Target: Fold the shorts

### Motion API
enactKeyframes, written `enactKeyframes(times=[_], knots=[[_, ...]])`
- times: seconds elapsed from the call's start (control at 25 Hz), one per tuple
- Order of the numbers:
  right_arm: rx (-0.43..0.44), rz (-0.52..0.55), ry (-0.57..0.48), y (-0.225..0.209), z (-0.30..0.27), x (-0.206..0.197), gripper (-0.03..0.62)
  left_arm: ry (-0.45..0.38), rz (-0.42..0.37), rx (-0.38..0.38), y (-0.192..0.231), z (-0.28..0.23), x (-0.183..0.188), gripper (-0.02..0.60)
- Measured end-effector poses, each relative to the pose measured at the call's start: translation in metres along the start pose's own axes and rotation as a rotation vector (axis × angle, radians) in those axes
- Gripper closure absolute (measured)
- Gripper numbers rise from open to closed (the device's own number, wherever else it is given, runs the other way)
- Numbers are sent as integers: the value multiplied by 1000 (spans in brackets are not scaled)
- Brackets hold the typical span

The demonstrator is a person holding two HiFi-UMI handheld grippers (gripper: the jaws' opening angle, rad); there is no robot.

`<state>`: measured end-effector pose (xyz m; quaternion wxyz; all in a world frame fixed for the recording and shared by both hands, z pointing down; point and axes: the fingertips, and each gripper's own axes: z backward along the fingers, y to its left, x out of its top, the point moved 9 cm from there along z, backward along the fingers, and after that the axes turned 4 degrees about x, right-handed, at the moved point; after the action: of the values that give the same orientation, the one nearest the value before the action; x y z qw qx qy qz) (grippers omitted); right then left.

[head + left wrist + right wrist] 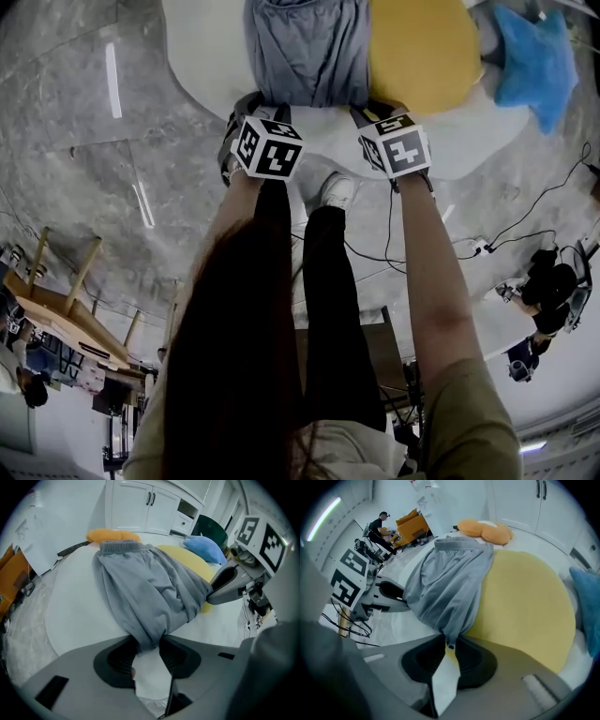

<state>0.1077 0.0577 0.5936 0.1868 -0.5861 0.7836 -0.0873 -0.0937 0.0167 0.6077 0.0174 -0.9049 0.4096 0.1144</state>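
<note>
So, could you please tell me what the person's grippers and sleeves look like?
Both the left gripper and right gripper have smooth grey bodies with black ribbed pads, and each carries a white cube printed with black square markers. The person wears short olive sleeves.

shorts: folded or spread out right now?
Spread, not folded: the shorts lie full length on the table, waistband at the far end; left tool and right tool each pinch a leg hem.
</note>
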Motion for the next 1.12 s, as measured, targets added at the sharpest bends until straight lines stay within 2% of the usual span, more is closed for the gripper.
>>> enactKeyframes(times=[0.04,0.08,0.36,0.52,0.6,0.72,0.88,1.12], knots=[[19,6,0,-1,1,-1,544,-4,3,-14,2,2,1,453],[46,9,-2,-2,3,-1,559,-18,13,-34,5,6,2,514],[277,-79,-113,-7,50,-8,569,-149,59,-199,31,65,-7,531],[383,-60,-171,-4,94,-6,574,-205,59,-288,43,111,5,532],[426,-58,-234,-3,120,4,574,-241,62,-314,50,134,18,532],[483,-60,-378,-8,164,33,576,-325,68,-342,64,171,52,532],[528,-9,-548,-30,228,87,576,-457,25,-366,85,223,121,532],[465,83,-646,-66,294,148,576,-588,-72,-347,102,270,215,532]])
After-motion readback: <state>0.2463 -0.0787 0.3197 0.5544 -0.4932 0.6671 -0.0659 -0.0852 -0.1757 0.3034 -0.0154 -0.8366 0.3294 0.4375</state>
